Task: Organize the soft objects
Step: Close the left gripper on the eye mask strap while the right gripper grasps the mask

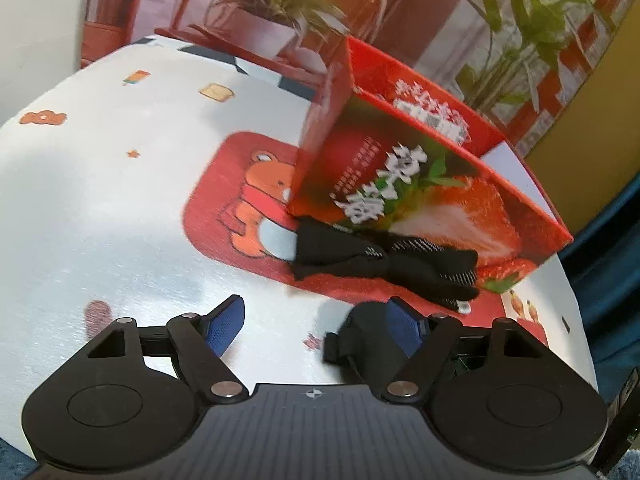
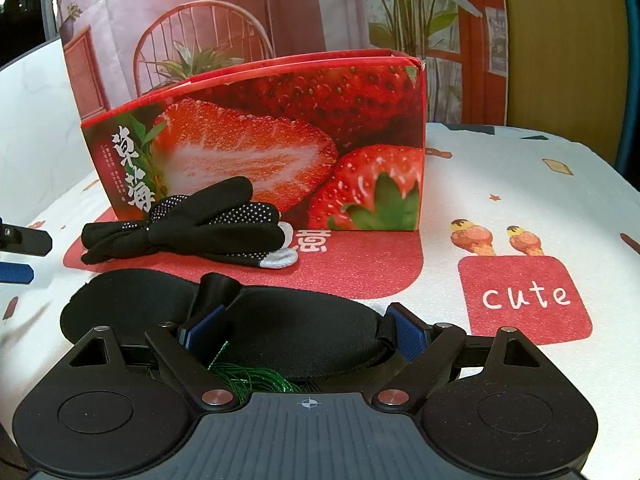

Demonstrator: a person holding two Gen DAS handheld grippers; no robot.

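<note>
The left gripper [image 1: 316, 322] hovers with fingers [image 1: 226, 326] spread wide, as does the right gripper [image 2: 308, 330].

One box [image 2: 280, 128], one glove bundle [image 2: 188, 228], one eye mask [image 2: 288, 332]

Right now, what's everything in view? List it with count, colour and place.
box: one, red strawberry print, open top, standing on the table.
gloves: bundled, black with white dots, lying against the box front.
eye mask: one, black, on the table between the right gripper's fingers.
table: one, white cloth with red cartoon patches.
backdrop: one, printed plants and chair, behind the table.
left hand-held gripper: black, blue pads, open.
right hand-held gripper: same, around the mask.
</note>
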